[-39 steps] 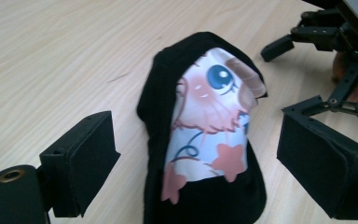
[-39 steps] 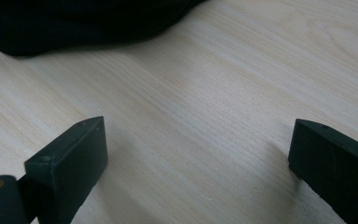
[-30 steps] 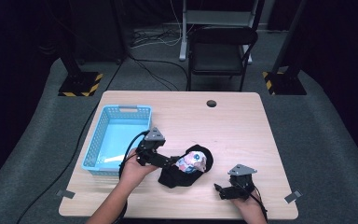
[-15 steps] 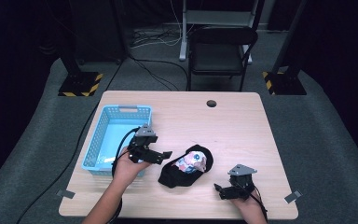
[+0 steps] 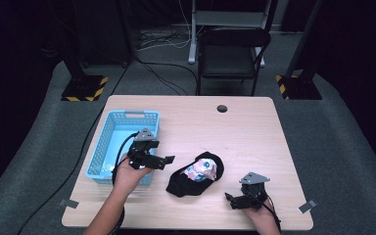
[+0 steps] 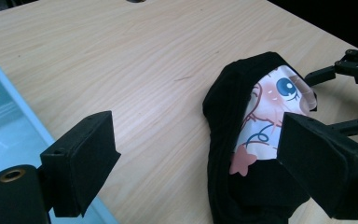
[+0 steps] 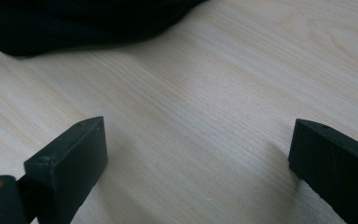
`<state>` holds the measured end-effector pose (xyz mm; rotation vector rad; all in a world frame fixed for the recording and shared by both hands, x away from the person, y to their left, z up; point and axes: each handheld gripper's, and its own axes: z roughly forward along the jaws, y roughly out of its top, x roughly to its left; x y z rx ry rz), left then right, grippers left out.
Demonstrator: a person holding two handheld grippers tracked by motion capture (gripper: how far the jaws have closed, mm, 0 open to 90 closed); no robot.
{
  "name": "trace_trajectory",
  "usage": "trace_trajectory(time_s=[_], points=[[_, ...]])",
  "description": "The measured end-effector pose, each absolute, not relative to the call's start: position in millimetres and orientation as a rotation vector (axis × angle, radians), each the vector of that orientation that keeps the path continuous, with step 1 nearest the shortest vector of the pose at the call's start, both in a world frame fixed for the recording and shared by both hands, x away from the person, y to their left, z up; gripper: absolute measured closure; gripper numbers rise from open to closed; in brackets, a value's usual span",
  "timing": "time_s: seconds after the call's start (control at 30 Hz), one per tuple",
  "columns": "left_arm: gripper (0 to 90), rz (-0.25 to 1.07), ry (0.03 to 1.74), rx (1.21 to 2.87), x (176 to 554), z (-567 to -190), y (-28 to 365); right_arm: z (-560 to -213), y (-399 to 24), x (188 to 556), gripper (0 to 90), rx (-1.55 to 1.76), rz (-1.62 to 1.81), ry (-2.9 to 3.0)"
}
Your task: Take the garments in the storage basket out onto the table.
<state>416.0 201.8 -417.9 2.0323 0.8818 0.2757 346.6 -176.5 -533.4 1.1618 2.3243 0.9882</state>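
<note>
Black printed garment point(image 5: 196, 174) bunched mid-table, between grippers. Left gripper point(image 5: 165, 160) jaws wide, empty, beside blue basket point(image 5: 108, 128). Right gripper point(image 5: 231, 199) jaws wide, empty. Risk: single-layer pinch lets cloth unfurl, snag basket rim.

My right gripper point(image 7: 198, 163) has its black jaws spread wide over the pale wooden table point(image 7: 223, 93) — crumpled black fabric point(image 7: 74, 23) lies beyond, untouched.

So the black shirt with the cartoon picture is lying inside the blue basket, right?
Not quite. The black shirt with the cartoon picture lies on the wooden table, beside the blue basket, not inside it. The high view shows this.
</note>
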Motion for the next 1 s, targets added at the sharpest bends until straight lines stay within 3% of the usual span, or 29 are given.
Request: trace_trajectory(time_s=[1.0], points=[[10.9,0.313,1.027,1.954,425,-421,244,-533,-176,347,3.7,1.162,0.988,2.324]])
